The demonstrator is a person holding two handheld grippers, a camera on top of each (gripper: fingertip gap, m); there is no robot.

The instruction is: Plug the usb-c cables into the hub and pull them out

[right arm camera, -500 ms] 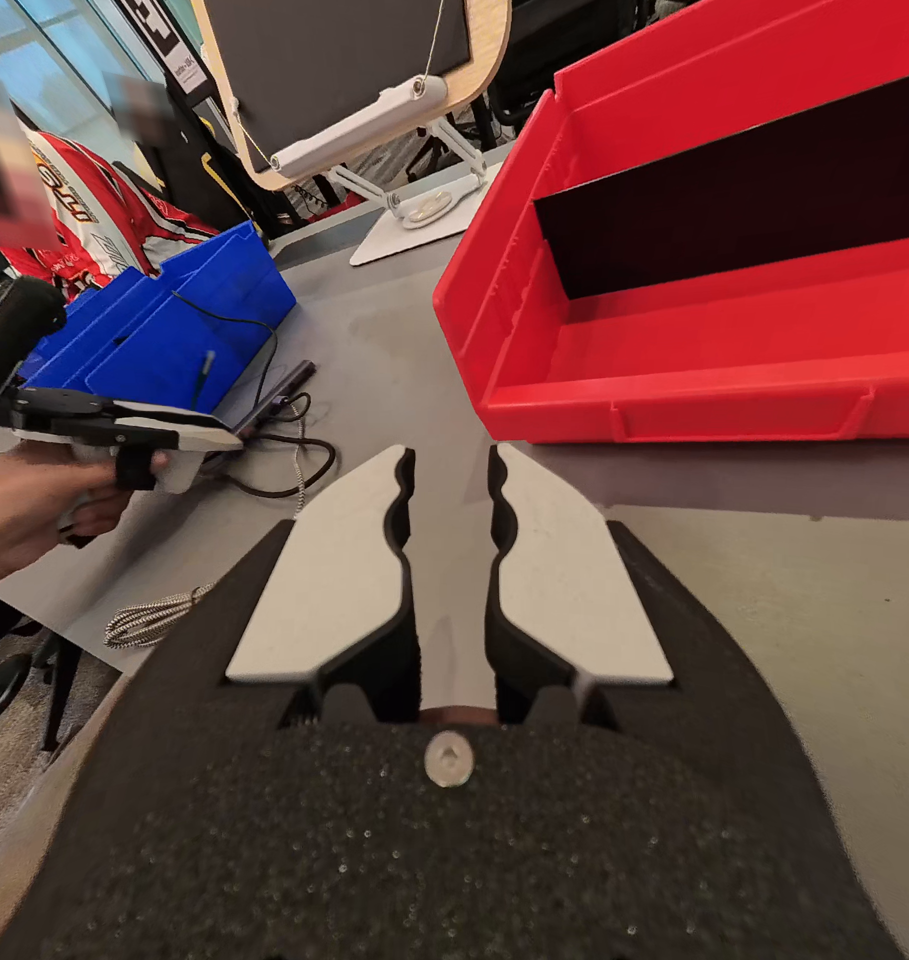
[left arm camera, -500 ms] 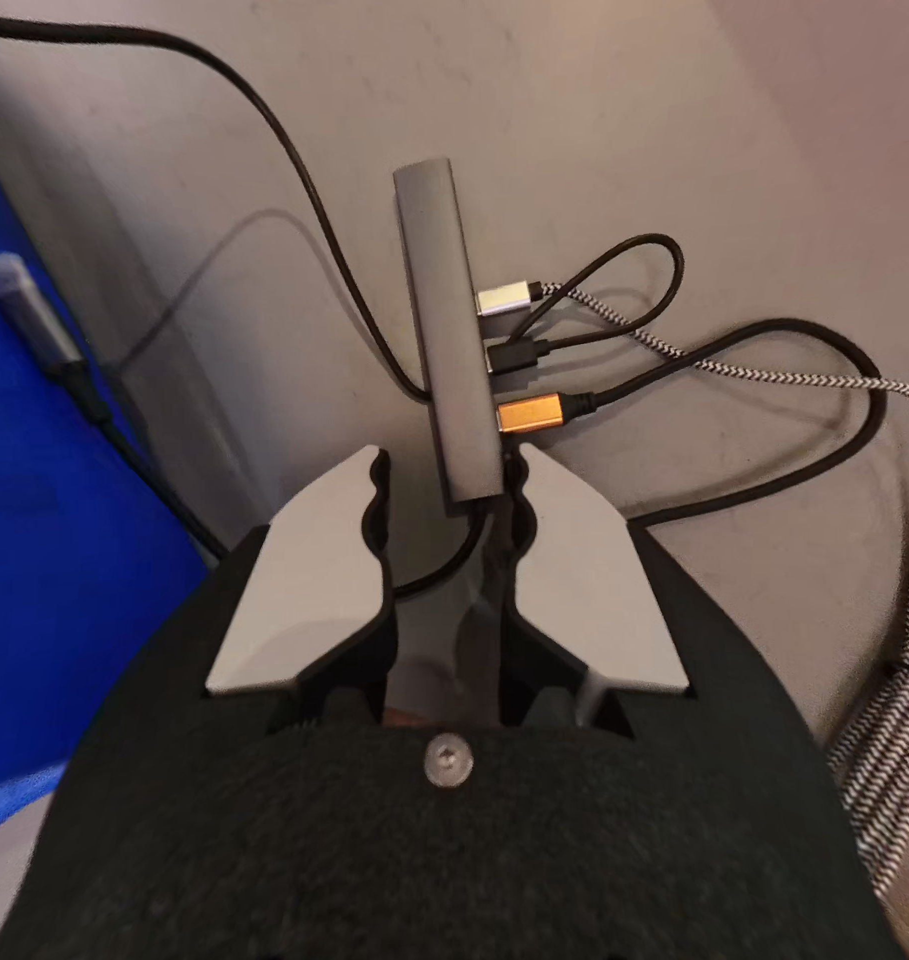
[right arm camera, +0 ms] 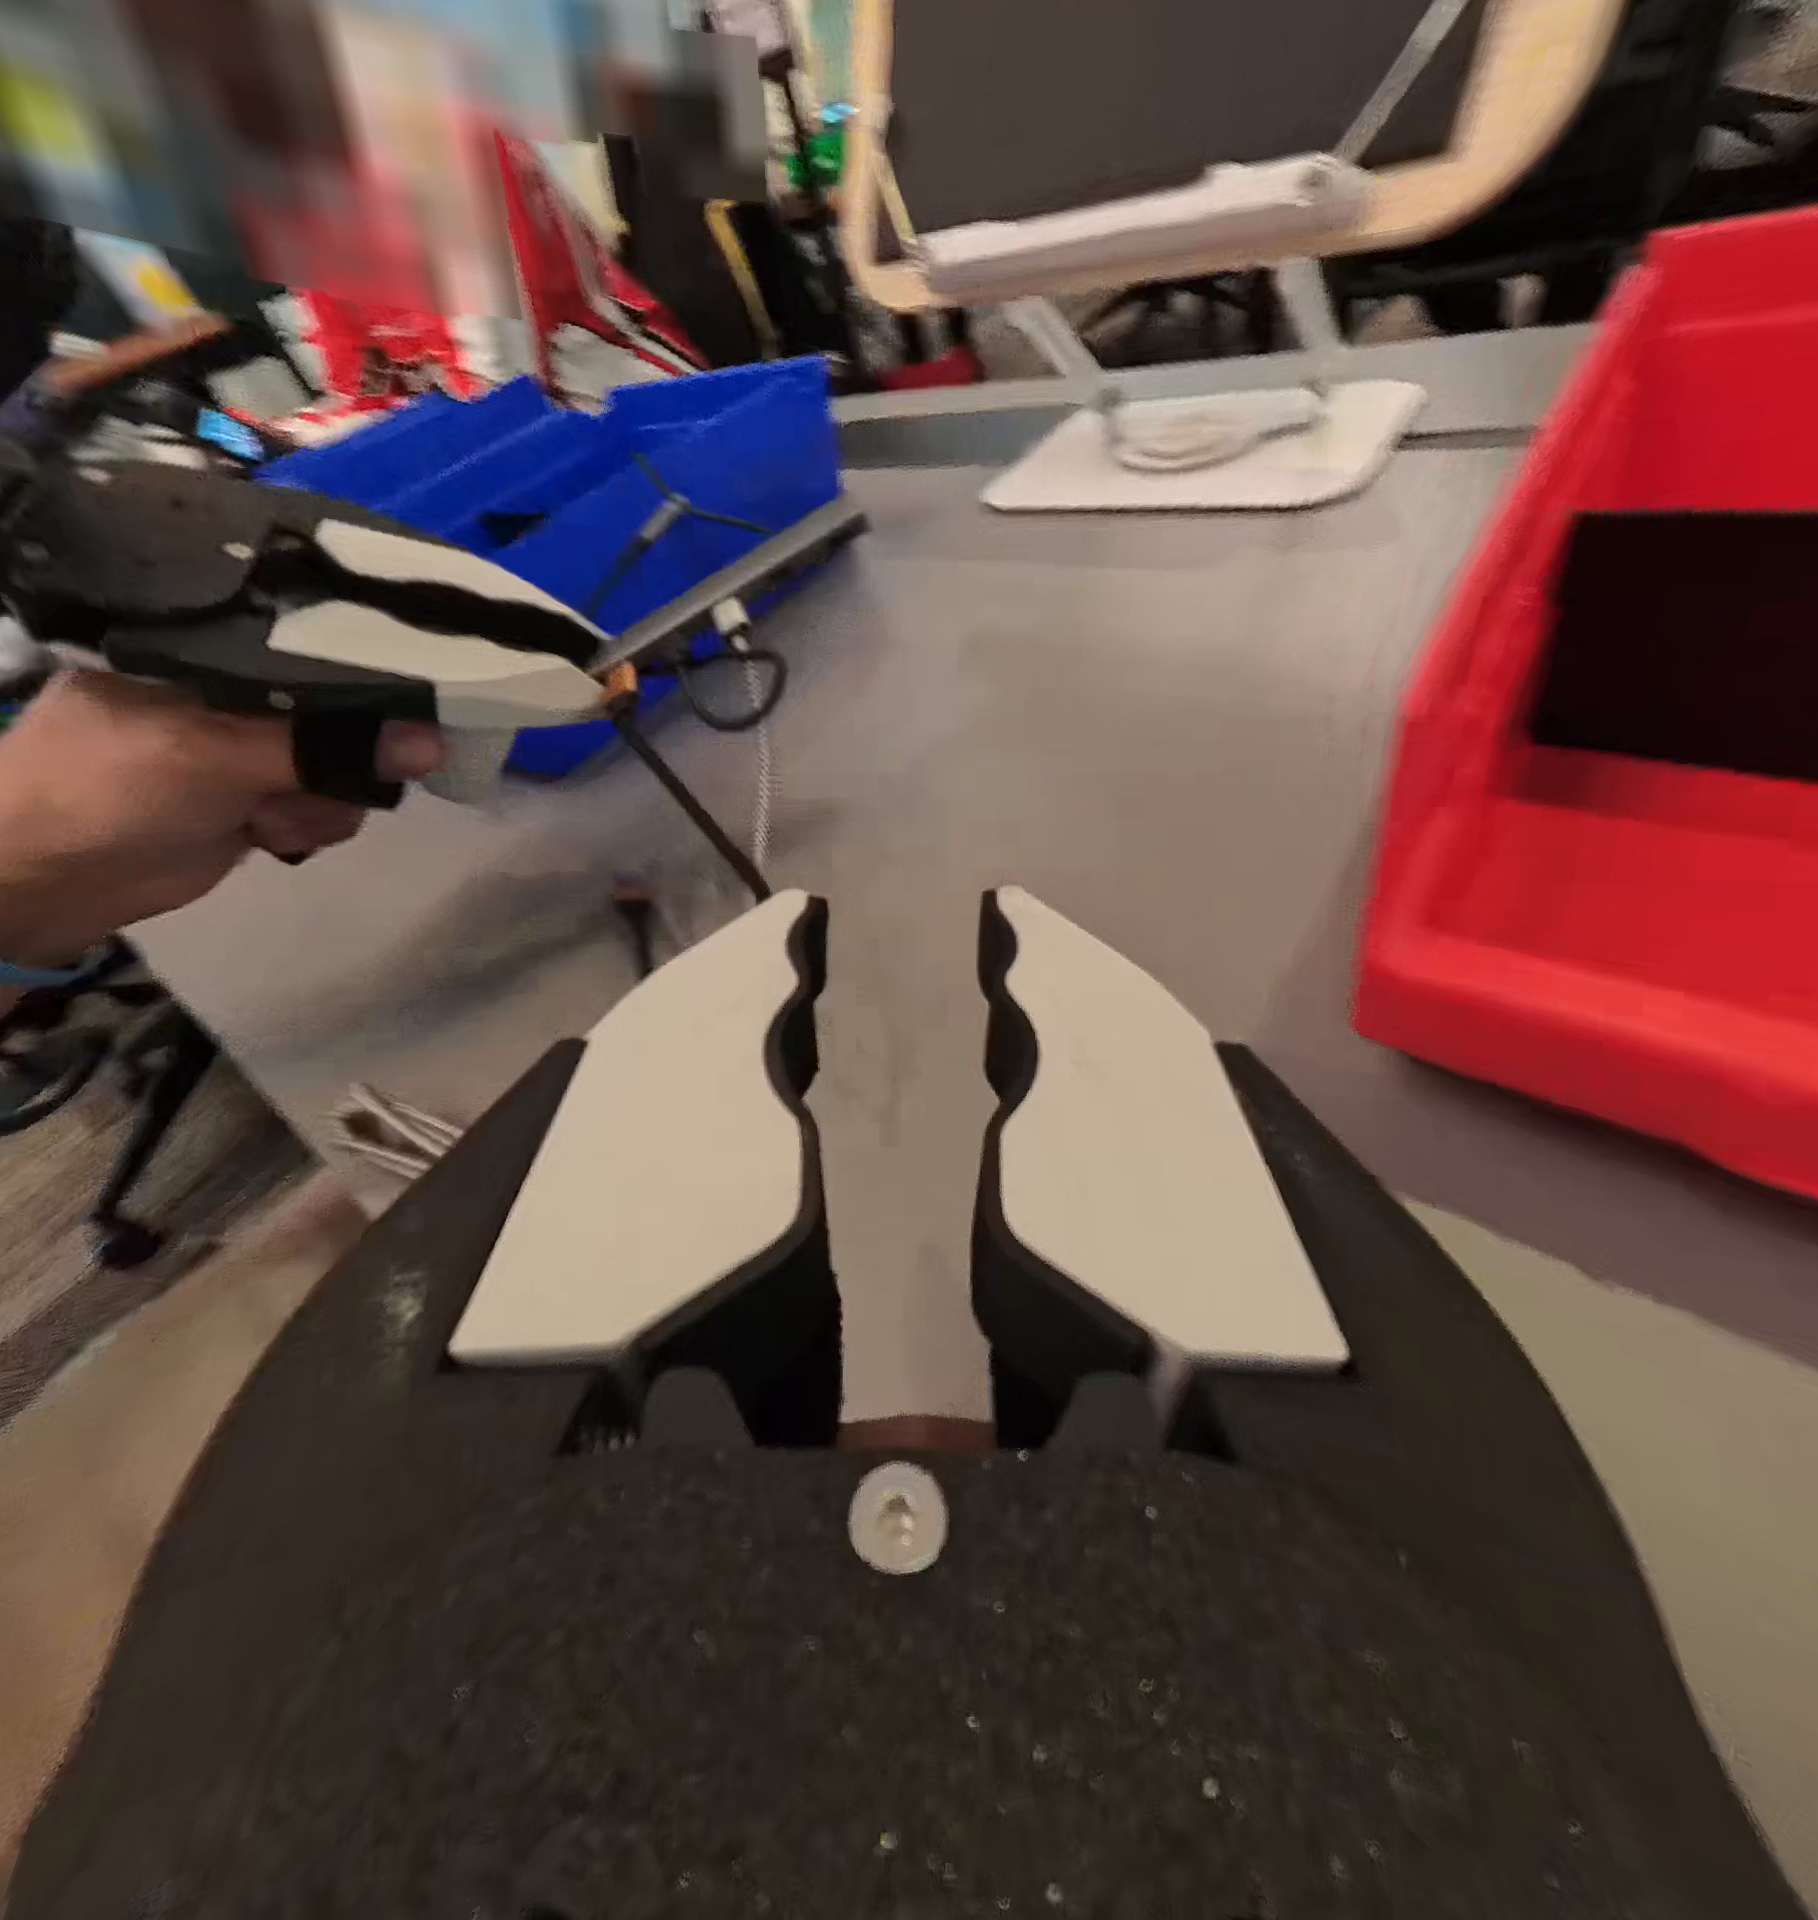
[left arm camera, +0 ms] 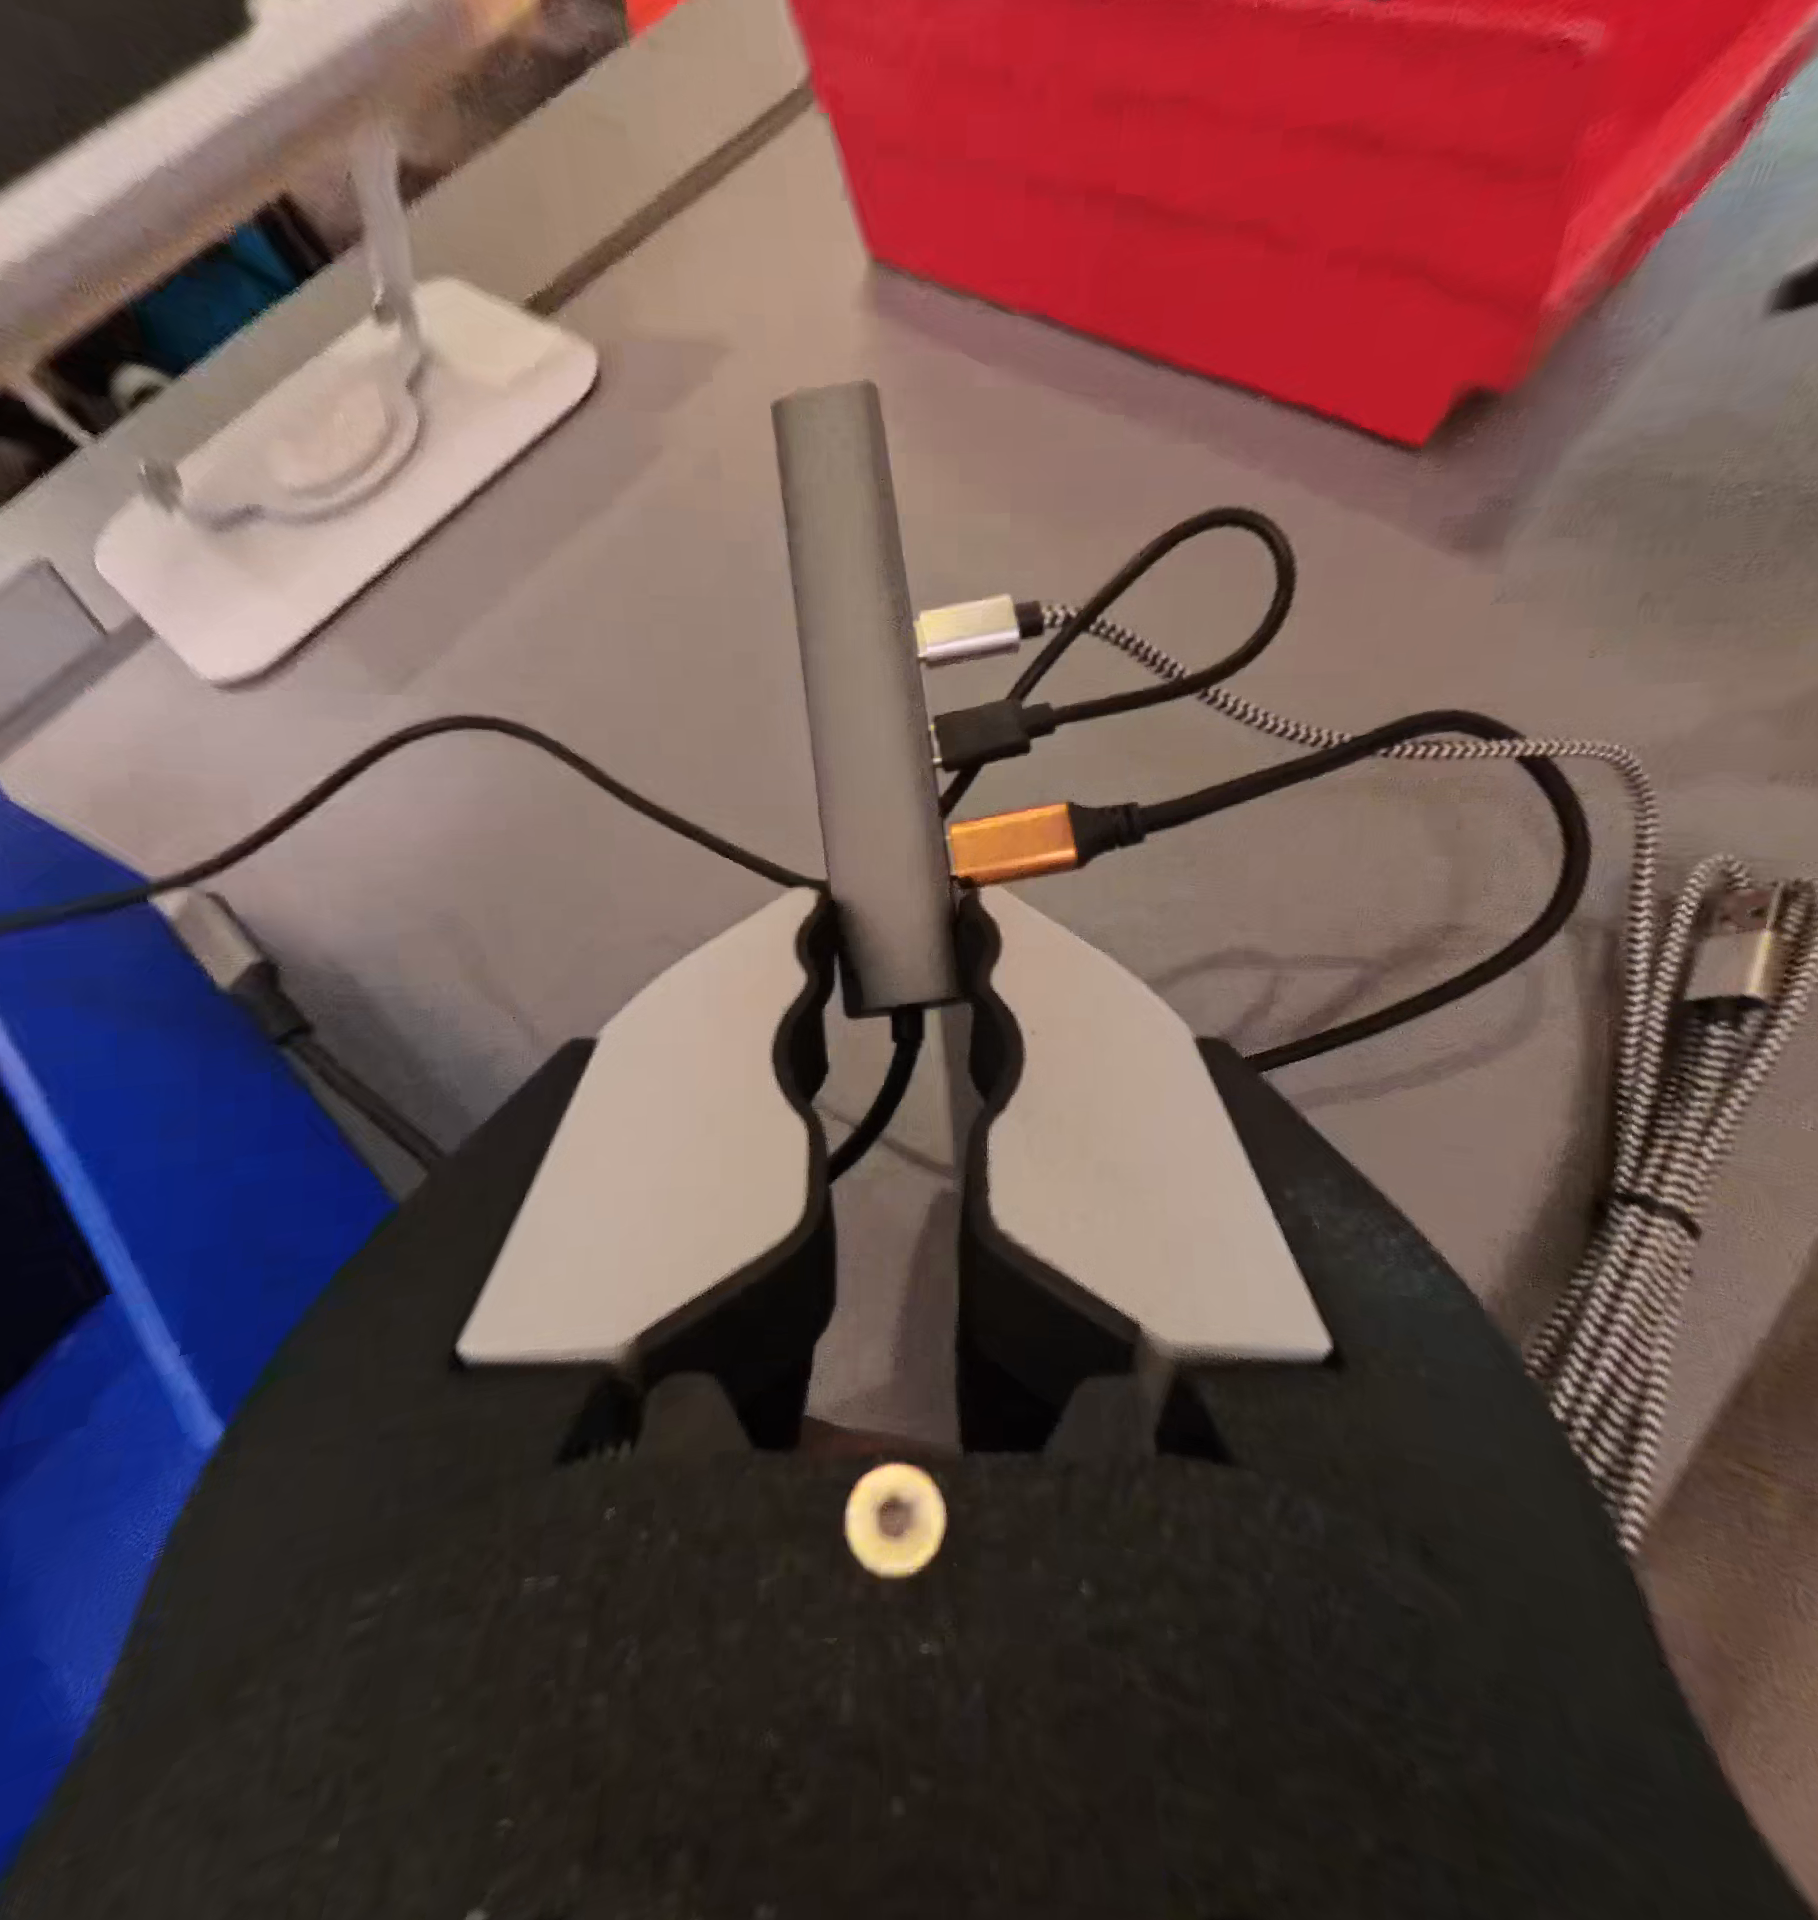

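My left gripper (left arm camera: 894, 925) is shut on the near end of the grey usb hub (left arm camera: 863, 675) and holds it tilted up off the grey table (left arm camera: 593, 790). Three cables sit in the hub's right side: a silver plug (left arm camera: 962, 629) on a braided cable, a black plug (left arm camera: 988, 732) and an orange plug (left arm camera: 1014, 842). The hub's own black lead hangs down between the fingers. My right gripper (right arm camera: 900, 914) is open and empty above the table. The right wrist view shows the left gripper (right arm camera: 593, 675) with the hub (right arm camera: 739, 582) to its far left, held by a hand.
A red bin (left arm camera: 1248, 187) stands at the back right and also shows in the right wrist view (right arm camera: 1611, 831). A blue bin (left arm camera: 105, 1143) is on the left. A white stand base (left arm camera: 365, 499) sits at the back left. A coiled braided cable (left arm camera: 1663, 1195) lies by the table's right edge. Across from one pair of fingers to the other is roughly 20 centimetres. The white stand base (left arm camera: 365, 499) lies some 35 centimetres from my left tips, 45 centimetres from my right tips. Look for it in the right wrist view (right arm camera: 1151, 467) too.
My left gripper has lifted and tilted the hub up off the table with the three plugs still in it. My right gripper has swung left towards the left gripper.
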